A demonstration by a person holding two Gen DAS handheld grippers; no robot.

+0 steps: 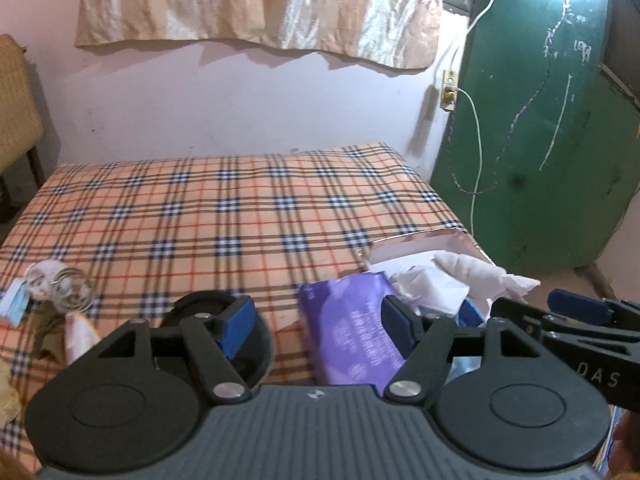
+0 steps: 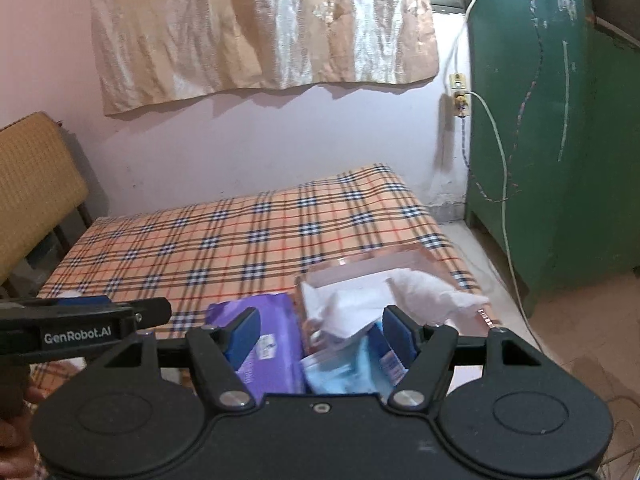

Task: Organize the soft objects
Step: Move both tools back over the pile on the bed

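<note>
A clear pink-edged box [image 1: 460, 240] [image 2: 400, 264] sits at the bed's near right corner, holding white cloths [image 1: 468, 270] [image 2: 424, 288] and a light blue packet [image 2: 344, 372]. A purple soft pack [image 1: 352, 332] [image 2: 268, 344] lies just left of the box. My left gripper [image 1: 320, 320] is open and empty, above the purple pack. My right gripper [image 2: 320, 332] is open and empty, over the purple pack and the box's near side. The right gripper also shows in the left wrist view [image 1: 580, 312]. The left gripper also shows in the right wrist view [image 2: 92, 312].
The plaid bed cover [image 1: 220, 216] [image 2: 240, 240] spreads ahead to a pink wall. At the bed's left lie a white ball of cloth [image 1: 40, 284], a clear jar [image 1: 72, 290], a blue item [image 1: 14, 300] and a black round lid [image 1: 224, 340]. A green cabinet [image 1: 540, 140] stands right.
</note>
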